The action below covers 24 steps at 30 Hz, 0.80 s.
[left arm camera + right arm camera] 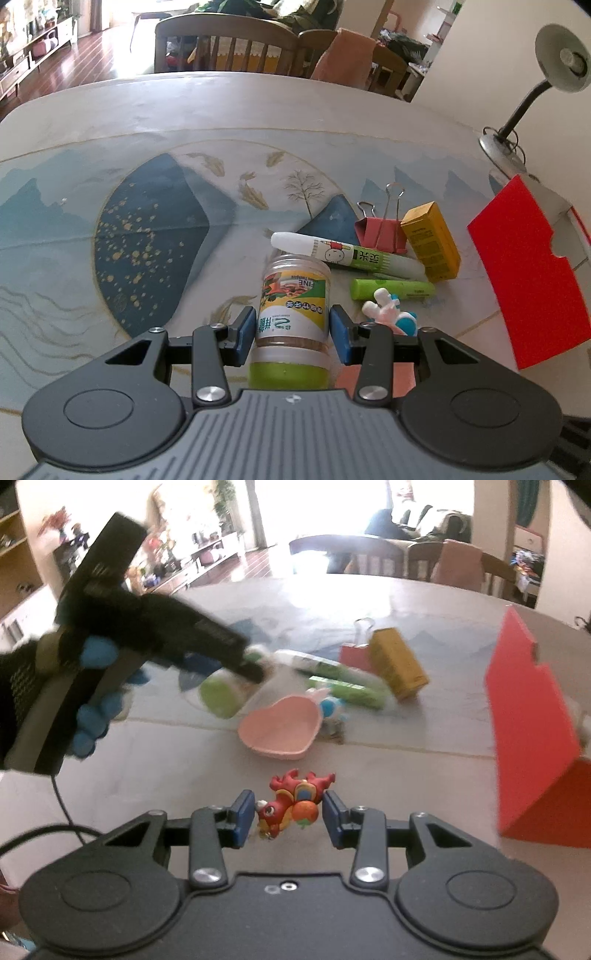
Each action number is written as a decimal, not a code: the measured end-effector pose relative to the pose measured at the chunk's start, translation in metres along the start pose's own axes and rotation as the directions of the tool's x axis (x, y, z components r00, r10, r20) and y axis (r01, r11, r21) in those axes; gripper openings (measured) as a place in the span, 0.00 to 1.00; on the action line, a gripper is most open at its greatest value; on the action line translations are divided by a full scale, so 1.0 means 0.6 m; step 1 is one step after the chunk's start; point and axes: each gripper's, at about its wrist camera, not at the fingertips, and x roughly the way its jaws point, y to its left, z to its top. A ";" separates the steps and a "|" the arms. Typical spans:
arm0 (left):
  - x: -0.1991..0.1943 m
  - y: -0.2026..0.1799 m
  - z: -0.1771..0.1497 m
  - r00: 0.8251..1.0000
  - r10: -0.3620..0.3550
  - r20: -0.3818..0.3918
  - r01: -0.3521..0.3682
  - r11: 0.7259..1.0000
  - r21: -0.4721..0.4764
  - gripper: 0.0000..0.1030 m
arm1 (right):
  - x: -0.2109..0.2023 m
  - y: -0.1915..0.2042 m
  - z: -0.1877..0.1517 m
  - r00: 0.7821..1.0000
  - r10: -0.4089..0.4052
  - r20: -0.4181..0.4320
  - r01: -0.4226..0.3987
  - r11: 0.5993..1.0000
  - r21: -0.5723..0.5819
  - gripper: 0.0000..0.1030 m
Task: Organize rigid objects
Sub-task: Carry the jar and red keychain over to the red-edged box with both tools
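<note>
Green-lidded and clear-walled, the jar (293,317) is clamped between the blue pads of the left gripper (292,334), its lid toward the camera and its open-looking base pointing away over the tabletop (110,122). The red dragon toy (291,803) is pinched between the pads of the right gripper (289,818) and is held above the tabletop, well in front of the jar as seen from the right wrist.

Just beyond the jar a white glue stick (343,254) is laid across, and beside it a green marker (391,288) is seen. A small white-and-blue figure (391,314) is placed just right of the jar, next to the marker. Behind the glue stick a red binder clip (380,230) is set, touching a yellow box (430,242). A pink heart dish (280,731) is found near the jar on the camera's side in the right wrist view, between the jar and the toy.

Farther right of the jar a red carton (528,273) is stood with its flap raised. A desk lamp (561,59) is clamped at the far right edge, and chairs (229,44) are drawn up beyond the tabletop. The hand on the left gripper is blurred.
</note>
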 end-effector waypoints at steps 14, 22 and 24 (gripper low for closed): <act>-0.102 -0.048 -0.008 0.998 -0.065 0.024 0.065 0.998 0.019 0.41 | -0.119 -0.062 0.055 0.989 -0.047 0.139 0.038 0.997 0.070 0.38; -0.145 -0.120 0.005 0.989 -0.143 0.037 0.140 0.988 0.068 0.41 | -0.179 -0.118 0.079 0.975 -0.107 0.193 0.092 0.992 0.084 0.38; -0.151 -0.144 0.008 0.986 -0.164 0.038 0.161 0.983 0.090 0.41 | -0.192 -0.134 0.081 0.972 -0.119 0.203 0.102 0.990 0.095 0.38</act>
